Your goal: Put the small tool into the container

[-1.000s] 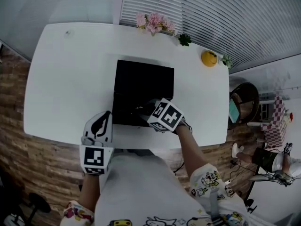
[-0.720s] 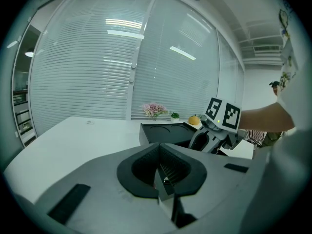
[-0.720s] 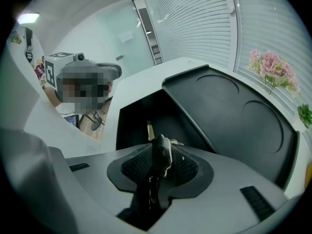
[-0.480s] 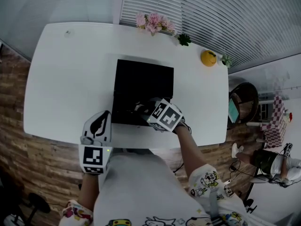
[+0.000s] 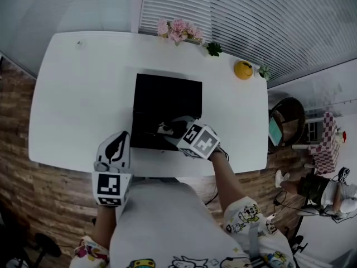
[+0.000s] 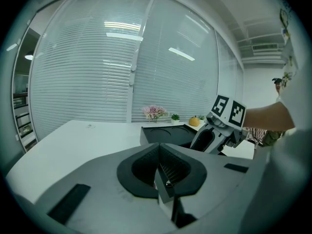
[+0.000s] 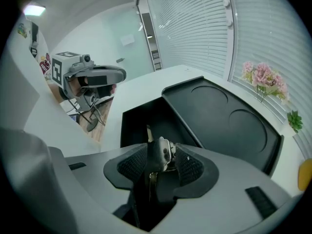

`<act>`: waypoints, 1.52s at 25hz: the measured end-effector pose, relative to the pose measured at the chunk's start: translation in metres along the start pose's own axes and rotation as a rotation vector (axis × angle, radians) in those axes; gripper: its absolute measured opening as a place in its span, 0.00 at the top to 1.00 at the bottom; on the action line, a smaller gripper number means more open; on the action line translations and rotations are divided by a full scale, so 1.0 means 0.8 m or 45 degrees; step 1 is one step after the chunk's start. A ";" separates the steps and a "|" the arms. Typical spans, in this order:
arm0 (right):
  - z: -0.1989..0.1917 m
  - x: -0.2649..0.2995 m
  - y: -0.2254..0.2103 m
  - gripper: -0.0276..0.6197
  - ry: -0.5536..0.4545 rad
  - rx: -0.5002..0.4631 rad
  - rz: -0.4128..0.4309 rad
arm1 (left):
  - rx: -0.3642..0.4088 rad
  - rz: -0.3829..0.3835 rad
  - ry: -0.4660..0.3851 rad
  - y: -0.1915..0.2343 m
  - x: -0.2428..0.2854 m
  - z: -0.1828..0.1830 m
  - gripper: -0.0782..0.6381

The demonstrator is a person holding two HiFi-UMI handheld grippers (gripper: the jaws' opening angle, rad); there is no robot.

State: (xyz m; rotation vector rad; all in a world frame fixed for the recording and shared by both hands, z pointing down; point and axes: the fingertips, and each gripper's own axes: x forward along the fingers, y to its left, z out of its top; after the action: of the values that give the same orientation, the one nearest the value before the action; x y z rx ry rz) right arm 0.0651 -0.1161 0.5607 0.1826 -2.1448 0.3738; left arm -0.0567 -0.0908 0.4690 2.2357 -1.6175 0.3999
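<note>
A black container lies open on the white table, its lid flat at the far side. My right gripper hangs over its near compartment. The jaws have just been opening. The small metal tool stands loose between the pads, its thin tip pointing into the compartment. The tool shows as a pale speck in the head view. My left gripper rests at the table's near edge, left of the container. Its pads meet with nothing between them.
Along the far edge stand pink flowers, a small green plant and a yellow round ornament. Window blinds run behind the table. A dark chair and a seated person are off the table's right end.
The right gripper's jaws have spread apart over the container's near compartment, and the gripper has tipped slightly. The left gripper has stayed put.
</note>
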 end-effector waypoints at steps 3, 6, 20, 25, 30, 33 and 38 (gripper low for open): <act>0.004 -0.012 0.002 0.73 -0.024 -0.010 -0.018 | 0.011 0.001 -0.013 0.000 -0.002 0.007 0.88; 0.012 -0.026 0.003 0.72 -0.063 -0.024 -0.042 | 0.024 0.006 -0.028 -0.001 -0.004 0.015 0.88; 0.064 -0.123 -0.010 0.72 -0.395 -0.084 -0.283 | 0.128 0.002 -0.152 -0.004 -0.008 0.075 0.88; 0.069 -0.161 -0.012 0.72 -0.544 -0.043 -0.377 | 0.159 -0.019 -0.195 -0.011 -0.011 0.094 0.88; 0.062 -0.191 -0.005 0.72 -0.648 -0.016 -0.482 | 0.171 -0.051 -0.230 -0.021 -0.015 0.107 0.88; 0.059 -0.210 0.001 0.72 -0.722 0.025 -0.518 | 0.175 -0.074 -0.248 -0.030 -0.016 0.113 0.88; 0.051 -0.234 0.008 0.72 -0.870 0.113 -0.555 | 0.150 -0.122 -0.253 -0.046 -0.015 0.112 0.88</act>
State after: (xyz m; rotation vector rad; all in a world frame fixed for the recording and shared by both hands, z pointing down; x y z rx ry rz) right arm 0.1373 -0.1261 0.3833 0.9221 -2.6558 0.1560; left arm -0.0237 -0.1091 0.3791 2.4995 -1.6114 0.2603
